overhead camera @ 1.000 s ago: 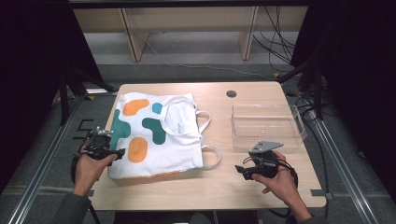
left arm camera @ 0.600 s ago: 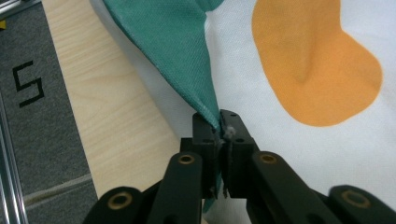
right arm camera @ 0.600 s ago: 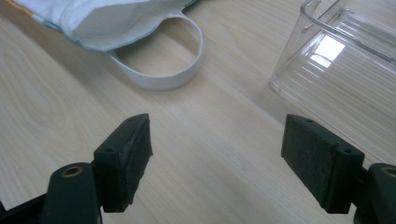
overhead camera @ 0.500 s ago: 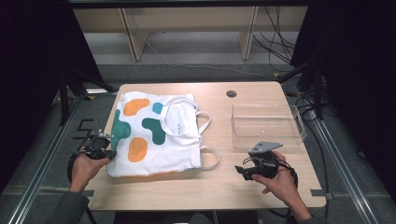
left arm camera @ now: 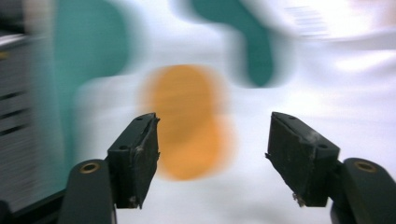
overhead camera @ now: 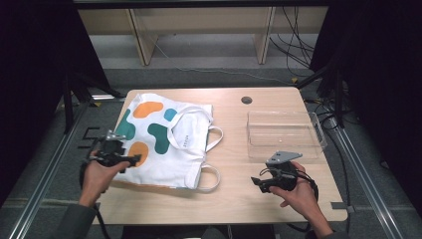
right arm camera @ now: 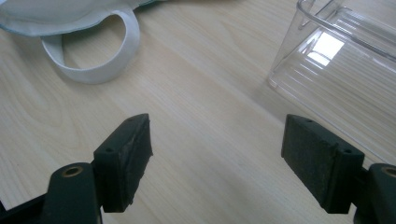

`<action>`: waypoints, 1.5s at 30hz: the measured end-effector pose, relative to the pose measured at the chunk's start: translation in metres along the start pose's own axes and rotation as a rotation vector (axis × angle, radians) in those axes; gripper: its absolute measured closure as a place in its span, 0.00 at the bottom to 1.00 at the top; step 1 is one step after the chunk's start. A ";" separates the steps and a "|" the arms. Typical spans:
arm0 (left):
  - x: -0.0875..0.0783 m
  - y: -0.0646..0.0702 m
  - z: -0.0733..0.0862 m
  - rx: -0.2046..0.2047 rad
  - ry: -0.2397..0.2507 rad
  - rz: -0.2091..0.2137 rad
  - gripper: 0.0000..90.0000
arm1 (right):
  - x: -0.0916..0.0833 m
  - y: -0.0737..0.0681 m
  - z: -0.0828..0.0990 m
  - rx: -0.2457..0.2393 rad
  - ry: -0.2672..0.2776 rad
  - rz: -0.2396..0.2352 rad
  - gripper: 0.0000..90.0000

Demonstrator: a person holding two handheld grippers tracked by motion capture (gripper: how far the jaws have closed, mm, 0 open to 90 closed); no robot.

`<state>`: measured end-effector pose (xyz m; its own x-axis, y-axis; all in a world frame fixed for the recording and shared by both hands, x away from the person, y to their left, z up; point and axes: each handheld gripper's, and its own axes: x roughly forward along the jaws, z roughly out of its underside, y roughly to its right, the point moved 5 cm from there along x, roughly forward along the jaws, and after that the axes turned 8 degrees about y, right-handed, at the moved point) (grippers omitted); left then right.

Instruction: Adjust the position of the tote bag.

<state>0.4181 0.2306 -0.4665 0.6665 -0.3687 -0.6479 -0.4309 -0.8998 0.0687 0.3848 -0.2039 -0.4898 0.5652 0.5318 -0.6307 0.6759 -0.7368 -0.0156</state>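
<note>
High view: a white tote bag (overhead camera: 166,142) with teal and orange blobs lies flat on the left half of the wooden bench (overhead camera: 234,199), its two handles looped toward the middle. The left gripper (overhead camera: 130,160) hovers at the bag's near left edge, over the orange blob. Left gripper view, heavily blurred: its jaws have just been opening and stand spread, nothing between them, with the bag's printed cloth (left arm camera: 299,93) beneath. The right gripper (overhead camera: 257,182) is held over bare bench at the near right, well apart from the bag, just in front of a clear plastic tray (overhead camera: 284,133). Right gripper view: its jaws are spread and empty above the wood, one bag handle (right arm camera: 93,70) ahead at left, the tray (right arm camera: 327,51) at right.
</note>
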 end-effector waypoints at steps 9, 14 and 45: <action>0.028 0.120 -0.005 0.096 -0.005 0.239 0.31 | 0.001 -0.002 -0.001 -0.010 0.009 -0.002 0.28; 0.048 0.138 -0.002 0.190 -0.050 0.215 0.27 | 0.000 -0.004 0.000 -0.004 -0.015 -0.016 0.28; -0.024 0.044 0.079 0.444 -0.181 0.047 0.97 | 0.006 -0.007 0.000 -0.038 0.002 -0.015 0.28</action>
<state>0.3356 0.2184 -0.5079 0.5403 -0.3247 -0.7763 -0.7025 -0.6819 -0.2038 0.3836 -0.1962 -0.4933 0.5561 0.5432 -0.6290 0.7013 -0.7129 0.0045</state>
